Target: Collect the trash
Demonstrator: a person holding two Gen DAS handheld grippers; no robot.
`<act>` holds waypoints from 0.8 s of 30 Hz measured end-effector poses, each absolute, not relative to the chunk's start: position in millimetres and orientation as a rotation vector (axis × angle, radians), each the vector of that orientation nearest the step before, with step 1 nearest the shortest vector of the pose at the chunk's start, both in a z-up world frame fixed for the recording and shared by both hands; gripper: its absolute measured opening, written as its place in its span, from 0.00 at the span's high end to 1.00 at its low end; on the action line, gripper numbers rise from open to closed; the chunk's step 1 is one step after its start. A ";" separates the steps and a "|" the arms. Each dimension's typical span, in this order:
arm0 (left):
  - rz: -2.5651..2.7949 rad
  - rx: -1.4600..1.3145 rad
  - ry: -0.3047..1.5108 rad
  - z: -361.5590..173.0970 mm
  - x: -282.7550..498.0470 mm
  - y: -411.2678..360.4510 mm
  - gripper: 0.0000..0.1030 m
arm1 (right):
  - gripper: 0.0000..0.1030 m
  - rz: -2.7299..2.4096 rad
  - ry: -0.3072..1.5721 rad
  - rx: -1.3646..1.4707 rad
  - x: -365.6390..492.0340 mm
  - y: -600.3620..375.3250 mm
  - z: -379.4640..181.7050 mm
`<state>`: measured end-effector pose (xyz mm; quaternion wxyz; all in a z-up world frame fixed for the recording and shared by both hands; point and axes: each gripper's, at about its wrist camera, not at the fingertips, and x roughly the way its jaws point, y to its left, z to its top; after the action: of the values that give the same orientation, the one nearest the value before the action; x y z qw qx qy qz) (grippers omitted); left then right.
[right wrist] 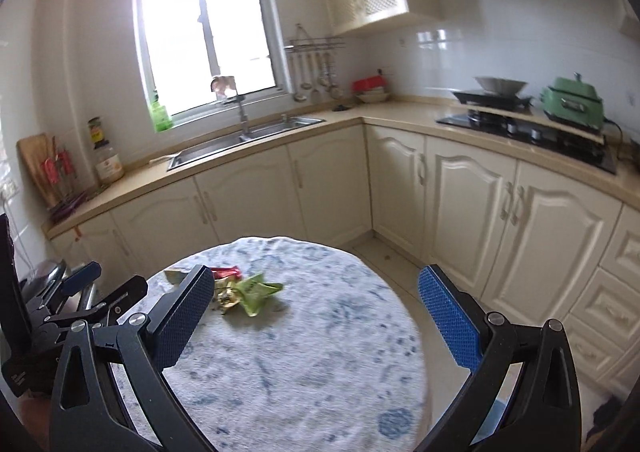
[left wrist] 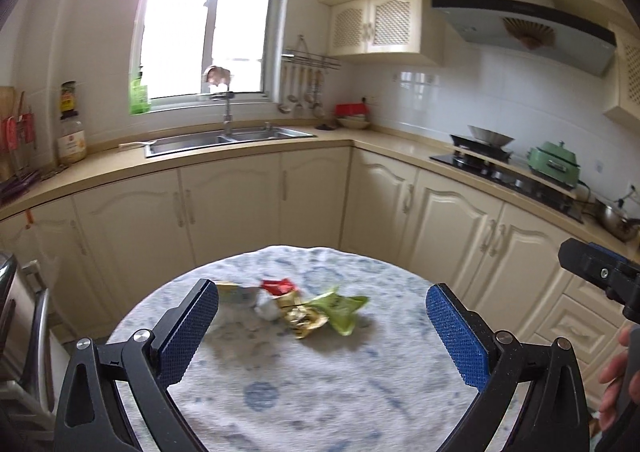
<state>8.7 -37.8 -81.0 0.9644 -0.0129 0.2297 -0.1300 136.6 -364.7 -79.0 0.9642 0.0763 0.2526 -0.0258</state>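
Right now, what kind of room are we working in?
A home kitchen, it seems: a steel sink under the window, a gas hob beneath a range hood, and cream cabinets.

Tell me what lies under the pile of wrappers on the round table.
The wrappers rest on a white cloth with blue patterning that covers the whole round tabletop. The table surface beneath is hidden by the cloth, and whatever sits under the pile itself cannot be seen.

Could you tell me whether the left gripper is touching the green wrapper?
Apart: the left wrist view shows the open left gripper short of the green wrapper, with bare tablecloth between.
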 end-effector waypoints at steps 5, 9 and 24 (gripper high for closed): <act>-0.202 -0.041 0.480 -90.8 8.6 -13.3 0.01 | 0.00 0.013 0.533 0.098 159.0 -325.2 -86.5; -0.167 -0.054 0.517 -102.8 18.0 -2.2 0.01 | 0.00 0.051 0.562 0.072 179.6 -304.2 -100.8; -0.109 0.012 0.700 -145.0 177.5 9.4 0.01 | 0.00 0.065 0.845 0.047 301.9 -283.8 -217.7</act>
<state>177.5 9.4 -145.0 0.9378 0.0057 0.3429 -0.0535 301.9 -283.8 -217.7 0.9113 0.0226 0.4098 0.0316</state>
